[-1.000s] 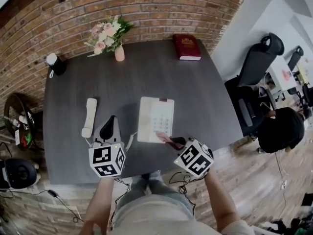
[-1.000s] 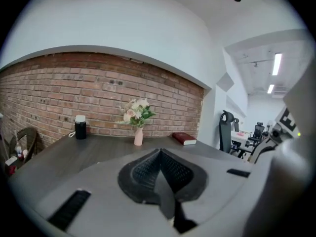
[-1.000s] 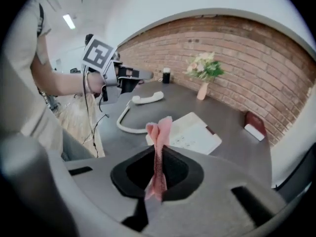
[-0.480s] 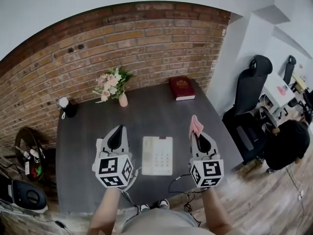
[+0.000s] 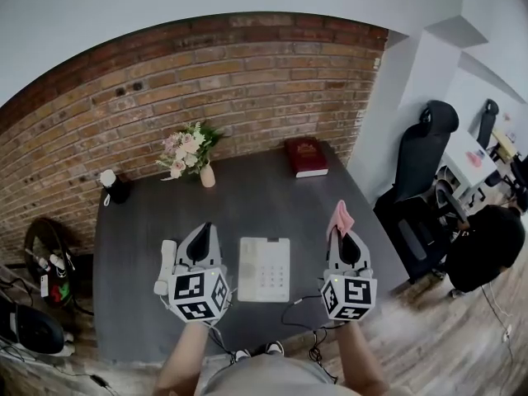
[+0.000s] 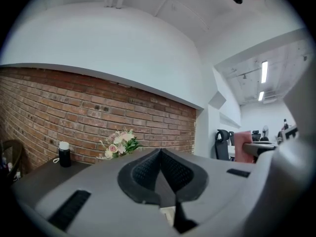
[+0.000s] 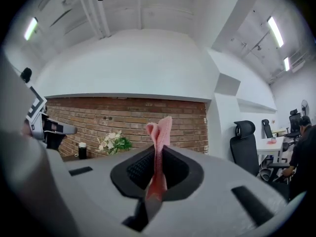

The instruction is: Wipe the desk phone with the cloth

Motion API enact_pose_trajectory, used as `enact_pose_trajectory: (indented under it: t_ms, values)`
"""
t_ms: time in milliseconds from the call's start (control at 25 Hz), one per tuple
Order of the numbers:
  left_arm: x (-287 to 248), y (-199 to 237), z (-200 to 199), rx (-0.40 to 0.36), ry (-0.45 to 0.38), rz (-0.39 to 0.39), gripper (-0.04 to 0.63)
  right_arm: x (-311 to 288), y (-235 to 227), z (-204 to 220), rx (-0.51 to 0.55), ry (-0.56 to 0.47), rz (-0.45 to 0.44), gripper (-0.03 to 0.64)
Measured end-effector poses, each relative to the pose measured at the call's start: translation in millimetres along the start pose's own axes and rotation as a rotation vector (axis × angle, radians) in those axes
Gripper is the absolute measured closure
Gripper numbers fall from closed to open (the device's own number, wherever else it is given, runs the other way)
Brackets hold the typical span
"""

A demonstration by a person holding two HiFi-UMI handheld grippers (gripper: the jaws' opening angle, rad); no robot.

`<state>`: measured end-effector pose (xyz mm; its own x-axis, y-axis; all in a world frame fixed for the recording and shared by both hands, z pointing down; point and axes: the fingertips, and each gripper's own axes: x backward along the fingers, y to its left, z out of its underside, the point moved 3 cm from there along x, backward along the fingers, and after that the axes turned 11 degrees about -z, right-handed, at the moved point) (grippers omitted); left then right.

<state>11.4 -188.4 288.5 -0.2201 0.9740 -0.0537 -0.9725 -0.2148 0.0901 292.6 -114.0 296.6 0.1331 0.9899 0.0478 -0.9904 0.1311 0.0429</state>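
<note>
The white desk phone base (image 5: 264, 269) lies flat on the dark desk (image 5: 247, 196) between my two grippers. Its white handset (image 5: 166, 266) lies off the base at the left, partly hidden by my left gripper (image 5: 205, 234). That gripper is held up above the desk, shut with nothing in it (image 6: 160, 158). My right gripper (image 5: 342, 236) is raised at the phone's right, shut on a pink cloth (image 5: 339, 218) that sticks up from its jaws (image 7: 159, 147).
A vase of flowers (image 5: 191, 153) stands at the desk's back by the brick wall, with a red book (image 5: 306, 157) at the back right and a dark bottle (image 5: 112, 186) at the back left. Black office chairs (image 5: 425, 159) and a seated person (image 5: 483, 242) are at the right.
Both grippers rose off the desk and now point level toward the wall. The right one left the phone's keypad with the cloth. The head view tilted up.
</note>
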Motion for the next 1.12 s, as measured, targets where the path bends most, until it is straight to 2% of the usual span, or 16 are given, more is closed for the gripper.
enact_pose_trajectory:
  t_ms: [200, 1120]
  values:
    - [-1.7, 1.7, 5.9, 0.01, 0.012, -0.004, 0.591, -2.7, 1.4, 4.4, 0.011, 0.033, -0.006, 0.598]
    - [-1.2, 4.2, 7.7, 0.022, 0.012, 0.036, 0.591, -0.7, 10.4, 4.0, 0.019, 0.061, 0.01, 0.598]
